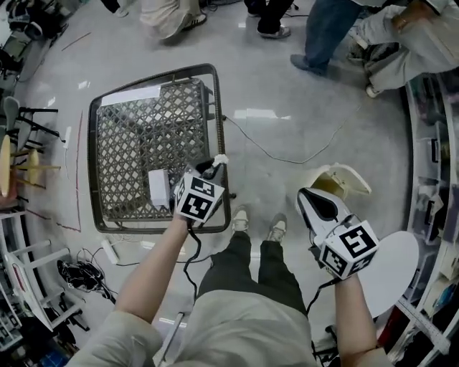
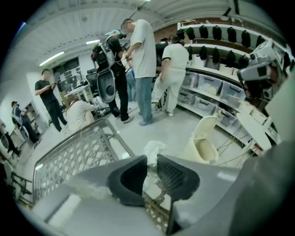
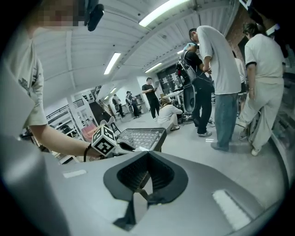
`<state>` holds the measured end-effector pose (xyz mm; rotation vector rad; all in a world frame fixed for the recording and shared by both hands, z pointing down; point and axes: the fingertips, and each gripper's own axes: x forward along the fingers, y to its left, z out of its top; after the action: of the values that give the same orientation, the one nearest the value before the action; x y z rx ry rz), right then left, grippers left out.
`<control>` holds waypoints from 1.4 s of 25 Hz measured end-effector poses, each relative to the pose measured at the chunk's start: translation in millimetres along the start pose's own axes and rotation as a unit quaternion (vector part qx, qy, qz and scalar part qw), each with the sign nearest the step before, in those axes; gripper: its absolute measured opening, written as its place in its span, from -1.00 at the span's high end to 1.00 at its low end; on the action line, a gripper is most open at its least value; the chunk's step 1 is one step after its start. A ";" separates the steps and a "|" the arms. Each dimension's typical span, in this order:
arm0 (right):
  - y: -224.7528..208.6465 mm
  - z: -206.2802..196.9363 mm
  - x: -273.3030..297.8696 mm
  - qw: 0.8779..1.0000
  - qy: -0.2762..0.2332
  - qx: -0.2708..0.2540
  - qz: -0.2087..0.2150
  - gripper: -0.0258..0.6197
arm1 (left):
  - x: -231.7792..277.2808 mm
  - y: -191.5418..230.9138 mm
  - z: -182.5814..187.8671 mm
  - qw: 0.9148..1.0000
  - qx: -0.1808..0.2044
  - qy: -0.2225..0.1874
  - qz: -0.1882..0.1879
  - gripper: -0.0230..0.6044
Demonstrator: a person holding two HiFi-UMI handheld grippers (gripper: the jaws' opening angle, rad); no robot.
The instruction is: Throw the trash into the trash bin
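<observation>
At the left stands a wire cart (image 1: 92, 143). Over its right rim the left gripper (image 1: 213, 169) pinches a crumpled white tissue (image 1: 219, 159) between its jaws. The wad's loose end pokes out past the tips. Further right, the right gripper (image 1: 314, 203) has its jaws pressed together on nothing. Just beyond it, the cream trash bin (image 1: 349, 179) stands on the floor, apart from the tissue.

floor (image 1: 301, 93): pale grey, pretty shiny, all round the cart (image 1: 154, 74)
shelves (image 1: 434, 150): way off to the cart's right
lights (image 3: 162, 13): long tubes overhead
people (image 1: 326, 32): a few past the cart's far end
</observation>
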<state>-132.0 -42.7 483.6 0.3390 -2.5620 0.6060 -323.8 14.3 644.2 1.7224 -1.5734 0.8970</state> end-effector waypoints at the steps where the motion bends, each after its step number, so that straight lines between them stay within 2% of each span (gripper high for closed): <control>1: -6.2 1.3 -8.0 1.000 -0.006 0.004 -0.011 0.91 | -0.5 -9.8 15.6 1.000 0.011 -0.009 -0.008 0.69; 5: -37.4 0.3 -45.7 0.997 -0.031 0.028 -0.062 0.91 | 5.2 -56.6 70.1 0.997 0.059 -0.032 -0.044 0.72; 9: -80.2 -19.4 -96.0 0.988 -0.063 0.064 -0.124 0.91 | 26.3 -127.9 107.1 0.988 0.119 -0.038 -0.086 0.72; 14: -124.1 -53.9 -150.2 0.971 -0.091 0.113 -0.191 0.91 | 56.8 -211.7 125.0 0.972 0.183 -0.026 -0.142 0.72; 18: -152.5 -86.3 -179.6 0.959 -0.096 0.139 -0.227 0.91 | 85.2 -269.8 129.2 0.958 0.224 -0.011 -0.180 0.72; 23: -181.0 -141.9 -197.7 0.947 -0.092 0.175 -0.254 0.91 | 134.5 -330.1 103.5 0.945 0.249 0.027 -0.210 0.72; 29: -213.6 -205.0 -191.3 0.939 -0.071 0.193 -0.278 0.91 | 200.9 -376.4 56.5 0.931 0.265 0.082 -0.235 0.72; 35: -230.8 -261.0 -177.1 0.931 -0.061 0.216 -0.288 0.91 | 265.0 -400.6 -0.3 0.925 0.262 0.131 -0.241 0.72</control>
<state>200.9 -97.7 680.8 1.2563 -2.2392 0.9255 89.6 -100.7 859.9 2.1092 -0.7078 1.2892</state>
